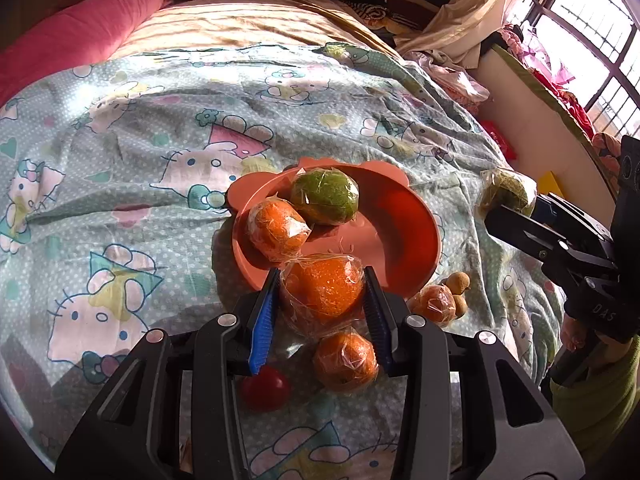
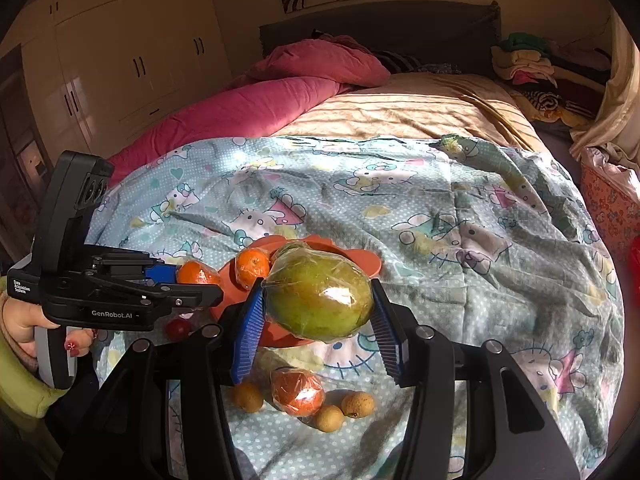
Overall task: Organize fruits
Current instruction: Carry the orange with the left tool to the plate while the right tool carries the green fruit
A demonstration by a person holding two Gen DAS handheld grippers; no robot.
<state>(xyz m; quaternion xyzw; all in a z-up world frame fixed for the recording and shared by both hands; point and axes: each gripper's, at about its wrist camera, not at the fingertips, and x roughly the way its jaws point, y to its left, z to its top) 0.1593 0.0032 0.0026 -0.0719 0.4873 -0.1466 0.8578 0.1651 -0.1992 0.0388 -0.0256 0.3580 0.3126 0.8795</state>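
Note:
An orange plate lies on the bed and holds a wrapped orange and a wrapped green fruit. My left gripper is shut on a wrapped orange at the plate's near rim. My right gripper is shut on a wrapped green mango, held above the plate's right side; it also shows in the left wrist view. On the sheet lie another wrapped orange, a small wrapped orange, a red fruit and brown longans.
A Hello Kitty sheet covers the bed. A pink duvet lies at the far left. Piled clothes sit at the far right. White wardrobes stand on the left, and a window on the right.

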